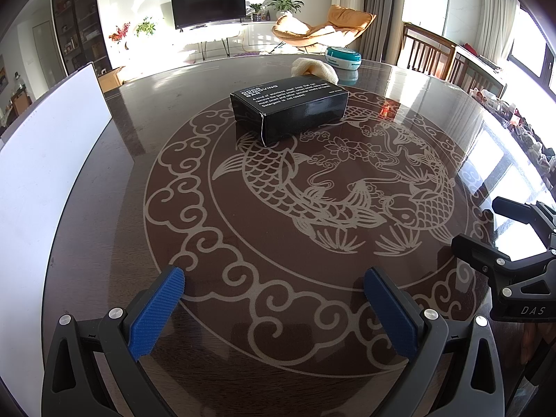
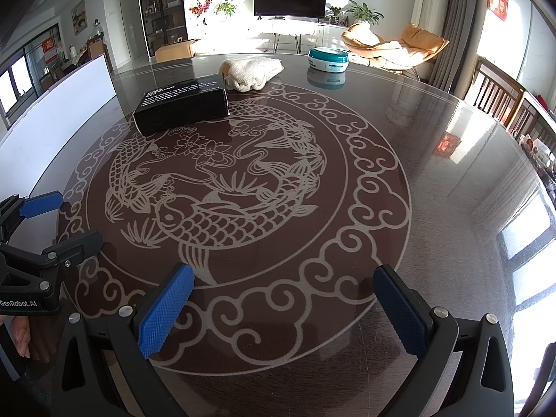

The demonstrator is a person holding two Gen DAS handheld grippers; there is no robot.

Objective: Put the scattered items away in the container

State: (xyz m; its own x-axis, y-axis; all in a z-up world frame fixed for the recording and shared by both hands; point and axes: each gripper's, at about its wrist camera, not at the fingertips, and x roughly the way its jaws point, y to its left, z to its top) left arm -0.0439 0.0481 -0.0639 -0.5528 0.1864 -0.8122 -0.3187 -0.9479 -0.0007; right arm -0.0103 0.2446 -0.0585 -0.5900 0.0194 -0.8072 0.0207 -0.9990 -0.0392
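A black box with white print (image 1: 290, 107) lies on the dark round table, ahead of my left gripper (image 1: 274, 279), which is open and empty over the near part of the table. The box shows at the left in the right wrist view (image 2: 182, 104). Behind it lie a cream folded cloth (image 2: 250, 69) and a teal and white round tin (image 2: 328, 58); both also show in the left wrist view, the cloth (image 1: 314, 67) and the tin (image 1: 343, 57). My right gripper (image 2: 283, 278) is open and empty. A white container wall (image 1: 45, 153) stands at the table's left.
The table (image 2: 434, 191) has a glossy top with a fish pattern. The white wall (image 2: 59, 100) runs along its left edge. Wooden chairs (image 2: 500, 100) stand at the right. The other gripper shows at each view's side: the right one (image 1: 514, 243), the left one (image 2: 48, 229).
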